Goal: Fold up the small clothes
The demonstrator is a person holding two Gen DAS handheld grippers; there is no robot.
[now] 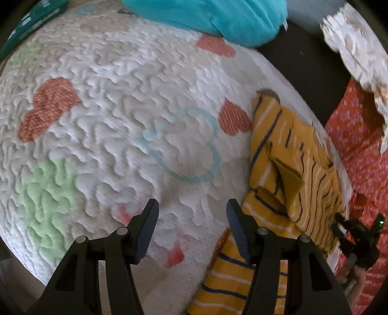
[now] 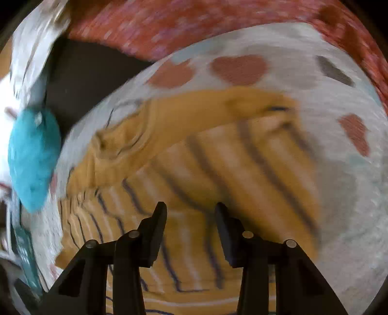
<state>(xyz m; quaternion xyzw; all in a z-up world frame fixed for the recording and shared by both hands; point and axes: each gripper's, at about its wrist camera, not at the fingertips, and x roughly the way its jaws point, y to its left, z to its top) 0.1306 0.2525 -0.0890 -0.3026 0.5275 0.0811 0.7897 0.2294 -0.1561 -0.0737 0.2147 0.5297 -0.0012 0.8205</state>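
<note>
Both grippers empty on my end. Left gripper [image 1: 192, 208] has its jaws spread wide, nothing between them, hovering over the white quilted mat [image 1: 116, 101] with the heart patches. Right gripper [image 2: 191, 210] also has jaws apart, nothing pinched, pointing down over the striped fabric.

Mustard striped garment [image 1: 288, 155] sits at the right edge of the mat in the left wrist view, bunched and partly folded over itself, one piece trailing down under the left gripper's right finger. In the right wrist view the same garment [image 2: 218, 164] fills the middle of the frame, a plain mustard part lying across the striped part; heavy motion blur there, so I can't read the fold lines.

Teal item [image 1: 218, 17] sits at the mat's far edge. Red patterned fabric [image 1: 359, 150] lies beyond the mat on the right. I can see the right gripper [image 1: 356, 240] from the left camera, low right, just past the garment's edge.
</note>
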